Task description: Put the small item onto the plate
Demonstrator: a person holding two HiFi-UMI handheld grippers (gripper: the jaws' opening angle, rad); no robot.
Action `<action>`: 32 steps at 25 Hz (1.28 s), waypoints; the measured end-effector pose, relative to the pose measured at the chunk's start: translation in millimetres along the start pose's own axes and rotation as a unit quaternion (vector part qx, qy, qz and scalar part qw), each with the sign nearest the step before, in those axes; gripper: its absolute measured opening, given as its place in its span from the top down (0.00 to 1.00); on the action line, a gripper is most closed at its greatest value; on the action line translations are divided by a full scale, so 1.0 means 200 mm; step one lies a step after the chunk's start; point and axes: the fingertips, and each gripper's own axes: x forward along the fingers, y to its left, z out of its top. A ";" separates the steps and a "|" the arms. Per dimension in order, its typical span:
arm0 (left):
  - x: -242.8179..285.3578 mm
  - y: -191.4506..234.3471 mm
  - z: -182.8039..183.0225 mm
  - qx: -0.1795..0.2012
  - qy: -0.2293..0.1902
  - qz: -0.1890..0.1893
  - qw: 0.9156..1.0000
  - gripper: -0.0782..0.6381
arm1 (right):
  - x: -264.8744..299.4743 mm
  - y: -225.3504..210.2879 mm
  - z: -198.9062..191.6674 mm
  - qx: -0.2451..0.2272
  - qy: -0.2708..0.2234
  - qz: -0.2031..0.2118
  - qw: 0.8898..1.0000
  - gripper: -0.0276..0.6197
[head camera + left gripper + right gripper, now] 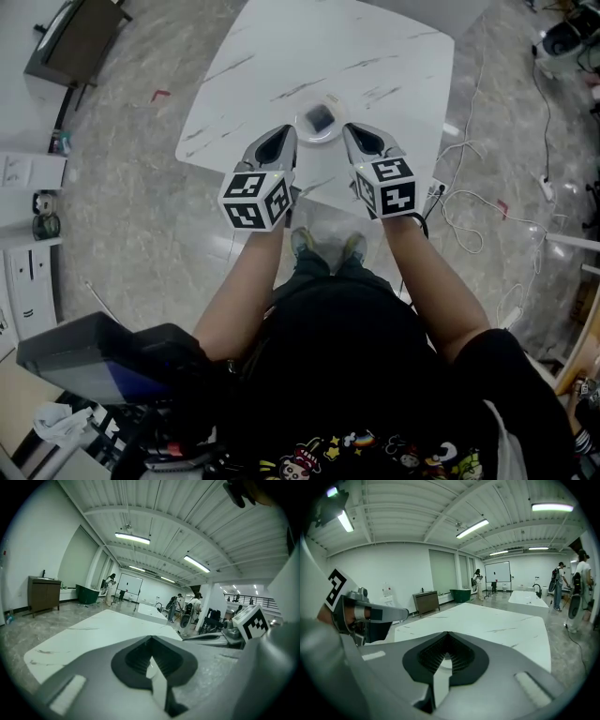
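In the head view a small round clear plate (305,132) sits near the front edge of the white marble table (281,56). A small dark item (321,117) lies on the plate. My left gripper (289,130) is just left of the plate and my right gripper (349,129) just right of it. Both point toward it, jaws closed with nothing between them. In the left gripper view the left gripper (151,638) is shut over the table top. The right gripper (447,633) is likewise shut in its own view. Neither gripper view shows the plate.
White cables (469,202) trail on the grey floor right of the table. A dark cabinet (70,37) stands at the far left. Several people (187,609) and a second white table (525,597) are far across the hall. The table's front edge is right below my grippers.
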 end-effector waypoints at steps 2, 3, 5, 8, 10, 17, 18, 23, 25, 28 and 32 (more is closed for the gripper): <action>-0.02 -0.01 0.01 0.008 -0.003 0.000 1.000 0.89 | -0.05 0.01 0.03 -0.007 -0.015 0.001 1.000 0.92; -0.03 -0.01 0.01 0.010 -0.005 0.001 1.000 0.89 | -0.07 0.01 0.05 -0.011 -0.022 0.002 1.000 0.92; -0.04 -0.01 0.02 0.009 -0.009 0.004 1.000 0.89 | -0.10 0.01 0.08 -0.018 -0.032 -0.002 0.999 0.92; -0.06 0.01 0.03 0.008 -0.015 0.010 1.000 0.89 | -0.11 0.00 0.10 -0.018 -0.039 -0.010 0.999 0.93; -0.07 0.02 0.04 0.010 -0.017 0.013 1.000 0.89 | -0.12 -0.02 0.13 -0.017 -0.046 -0.017 0.999 0.93; -0.08 0.03 0.05 0.013 -0.022 0.019 0.999 0.89 | -0.14 -0.08 0.17 -0.015 -0.060 -0.033 0.998 0.93; -0.08 0.03 0.05 0.013 -0.022 0.019 1.000 0.89 | -0.14 -0.08 0.17 -0.016 -0.061 -0.032 0.998 0.93; -0.10 0.00 0.06 0.014 -0.024 0.016 0.999 0.89 | -0.15 -0.04 0.19 -0.025 -0.064 -0.026 0.997 0.93; -0.10 -0.01 0.06 0.015 -0.025 0.015 0.999 0.89 | -0.15 -0.03 0.20 -0.030 -0.065 -0.030 0.997 0.93; -0.11 -0.03 0.05 0.016 -0.026 0.013 0.999 0.89 | -0.16 -0.02 0.20 -0.033 -0.069 -0.030 0.997 0.93; -0.11 -0.04 0.06 0.017 -0.026 0.011 0.999 0.89 | -0.17 -0.01 0.22 -0.033 -0.072 -0.029 0.996 0.93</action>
